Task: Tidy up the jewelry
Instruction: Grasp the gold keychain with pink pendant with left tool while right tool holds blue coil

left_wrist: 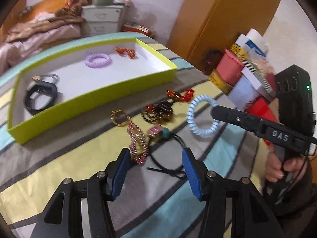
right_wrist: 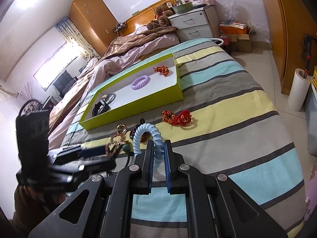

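Our right gripper (right_wrist: 158,152) has its fingers clenched on the blue coil (right_wrist: 147,136), which we hold raised above the bed (right_wrist: 227,103); in the left wrist view that coil (left_wrist: 202,117) hangs at about three o'clock of the loose pile. Our left gripper (left_wrist: 156,158) has its fingers released, with nothing gripped, over the pink bracelet (left_wrist: 137,142) and a black band (left_wrist: 168,158) on the bedspread. At twelve o'clock of them lie a gold ring (left_wrist: 118,118), dark beads (left_wrist: 158,112) and a red knot (left_wrist: 187,95). The green tray (left_wrist: 95,99) sits at eleven o'clock, holding a purple coil (left_wrist: 98,59), a red piece (left_wrist: 126,52) and a black strap (left_wrist: 40,97).
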Tool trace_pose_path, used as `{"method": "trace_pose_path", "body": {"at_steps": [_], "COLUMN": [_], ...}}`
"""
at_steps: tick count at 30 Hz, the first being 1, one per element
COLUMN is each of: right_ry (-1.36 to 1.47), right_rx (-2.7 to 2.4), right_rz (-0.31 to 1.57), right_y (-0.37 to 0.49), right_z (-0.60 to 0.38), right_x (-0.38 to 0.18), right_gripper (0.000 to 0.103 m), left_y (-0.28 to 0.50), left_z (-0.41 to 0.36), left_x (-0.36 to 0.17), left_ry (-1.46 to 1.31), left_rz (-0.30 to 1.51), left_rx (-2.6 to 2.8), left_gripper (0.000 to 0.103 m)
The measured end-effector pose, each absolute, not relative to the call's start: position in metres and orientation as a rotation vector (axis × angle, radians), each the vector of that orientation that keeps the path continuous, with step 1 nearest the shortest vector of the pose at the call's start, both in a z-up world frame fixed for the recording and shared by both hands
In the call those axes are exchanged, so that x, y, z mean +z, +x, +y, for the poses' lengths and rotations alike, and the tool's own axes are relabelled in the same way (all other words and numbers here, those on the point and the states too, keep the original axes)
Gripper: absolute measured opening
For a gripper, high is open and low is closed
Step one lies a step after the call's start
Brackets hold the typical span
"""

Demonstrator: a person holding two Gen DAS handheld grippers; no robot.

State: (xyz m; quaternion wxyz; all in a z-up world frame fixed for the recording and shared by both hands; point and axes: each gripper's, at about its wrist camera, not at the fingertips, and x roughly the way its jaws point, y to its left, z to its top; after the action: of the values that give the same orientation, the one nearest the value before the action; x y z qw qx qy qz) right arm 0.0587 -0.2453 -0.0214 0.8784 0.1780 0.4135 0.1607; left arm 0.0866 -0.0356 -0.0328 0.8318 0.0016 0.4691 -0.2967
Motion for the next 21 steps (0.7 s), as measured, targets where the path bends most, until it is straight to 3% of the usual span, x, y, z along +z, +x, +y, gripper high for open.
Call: {"method": "trace_pose_path", "body": {"at_steps": [21], "right_ry": [0.379], "right_rx": [0.358], "right_rz": [0.842], "right_y": [0.057], "right_z": [-0.25], "right_x": [-0.018], "right_gripper": [0.01], "left_y": [0.106], "left_z": [-0.049], "left_x": [-0.039], "left_ry": [0.143], "left_rz": [1.004], "left_rx": [-0.365], "left_gripper": [0.055]}}
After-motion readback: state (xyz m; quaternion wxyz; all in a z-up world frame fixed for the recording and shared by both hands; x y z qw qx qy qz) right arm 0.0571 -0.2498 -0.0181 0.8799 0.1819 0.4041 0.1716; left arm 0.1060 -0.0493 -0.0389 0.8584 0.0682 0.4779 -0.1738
